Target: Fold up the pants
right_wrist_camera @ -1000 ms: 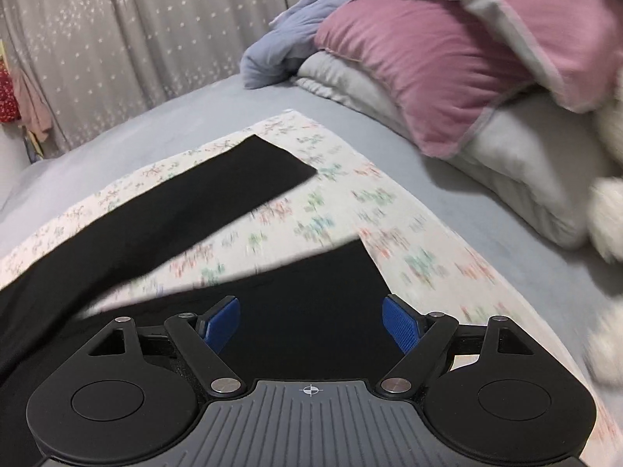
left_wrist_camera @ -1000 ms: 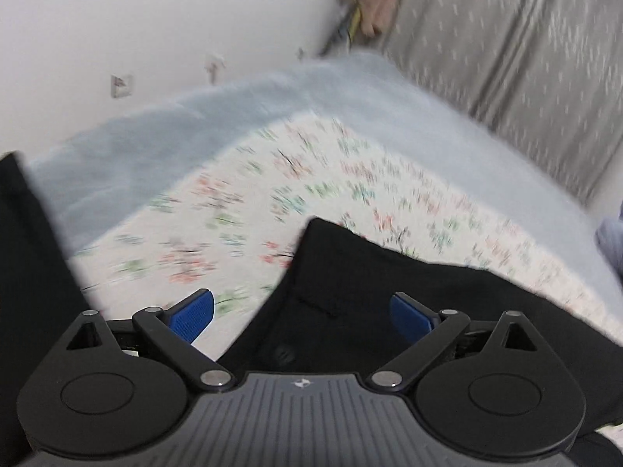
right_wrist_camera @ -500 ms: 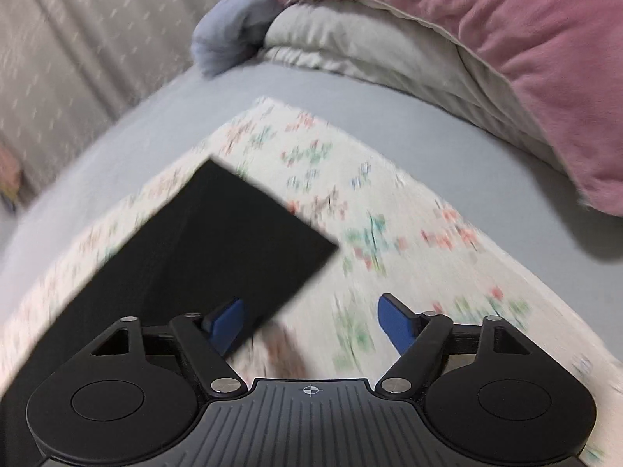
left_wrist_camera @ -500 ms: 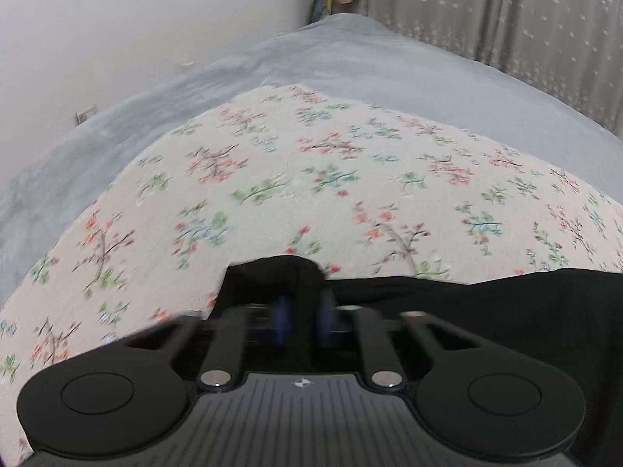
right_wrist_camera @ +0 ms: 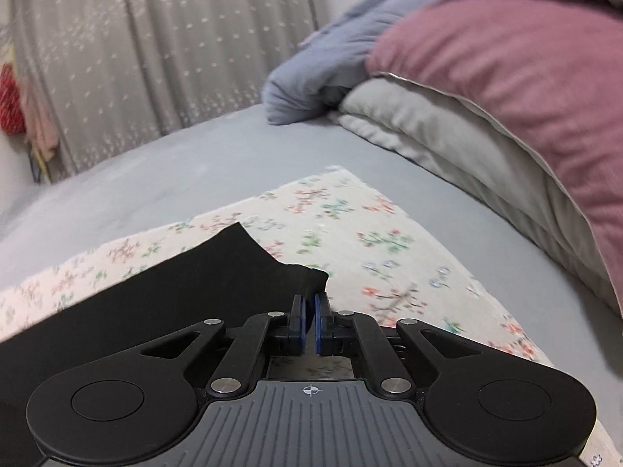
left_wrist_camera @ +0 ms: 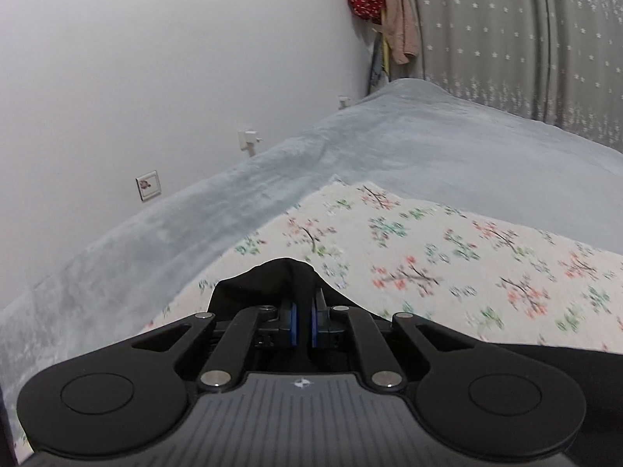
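Your left hand-held gripper (left_wrist_camera: pixel 301 325) is clenched on a bunched corner of the black pants (left_wrist_camera: pixel 272 278), the cloth humping up at 12 o'clock just past the blue pads (left_wrist_camera: pixel 293 325). Your right hand-held gripper (right_wrist_camera: pixel 309 329) is pinched on another corner of the pants (right_wrist_camera: pixel 187 292), which trail off toward 9 o'clock across the floral sheet (right_wrist_camera: pixel 370 241). Two corners held at once likely means you are set to carry one edge over for a fold. The pants lie on that sheet on the grey bed (left_wrist_camera: pixel 447 148); pillows (right_wrist_camera: pixel 506 89) sit at 2 o'clock. No containers are in view.
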A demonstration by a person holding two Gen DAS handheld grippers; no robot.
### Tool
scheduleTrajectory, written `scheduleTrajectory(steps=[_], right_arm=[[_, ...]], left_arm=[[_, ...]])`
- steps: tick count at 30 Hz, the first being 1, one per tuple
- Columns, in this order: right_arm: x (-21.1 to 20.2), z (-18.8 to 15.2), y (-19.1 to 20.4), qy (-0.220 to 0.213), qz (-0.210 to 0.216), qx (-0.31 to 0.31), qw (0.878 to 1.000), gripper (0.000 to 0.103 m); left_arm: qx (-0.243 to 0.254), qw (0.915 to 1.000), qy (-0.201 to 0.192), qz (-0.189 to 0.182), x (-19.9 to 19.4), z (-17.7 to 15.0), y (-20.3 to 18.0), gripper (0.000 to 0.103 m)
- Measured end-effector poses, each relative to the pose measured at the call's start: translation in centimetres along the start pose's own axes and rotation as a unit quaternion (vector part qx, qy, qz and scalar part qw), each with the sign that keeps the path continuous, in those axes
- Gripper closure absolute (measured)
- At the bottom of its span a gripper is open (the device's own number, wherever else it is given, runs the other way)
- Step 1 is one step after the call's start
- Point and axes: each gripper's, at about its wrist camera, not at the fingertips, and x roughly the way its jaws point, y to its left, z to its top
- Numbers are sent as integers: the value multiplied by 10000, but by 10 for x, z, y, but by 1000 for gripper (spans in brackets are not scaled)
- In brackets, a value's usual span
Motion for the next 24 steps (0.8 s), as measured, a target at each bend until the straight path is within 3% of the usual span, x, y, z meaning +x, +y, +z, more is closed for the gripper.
scheduleTrajectory(steps=[4,7,8,9,12,15,18,20,24], right_arm=[[10,-6,20,61,-194,-305,9993,99],[27,-18,23,385,-445,-409,9974,99],[36,-23,21,592,-523,-346,9963,98],[37,-26,19,569,-525,-266,9966,98],[28,-21,24,596,-704,-271,9954,92],[4,-14,25,548,-815,-295,9947,84],[-39,-13,16,329,-776,-66,9964,59],[-66,-17,11,329,-531,136,9980,48],[-119,-34,7,541,23,421,9976,36]], left_arm=[[40,9998,-19,169,12,-9,-2,99],[569,9978,318,105,25,-30,-17,94],[734,9969,184,201,21,-35,-21,84],[794,9967,62,182,14,-38,-21,65],[340,9991,93,-223,-4,-29,2,34],[-263,9989,-37,-388,-33,-14,38,26],[-894,9945,-43,-545,-71,-12,78,15],[-1188,9906,151,-665,-99,-23,97,15],[-1451,9825,646,-977,-152,-57,122,15]])
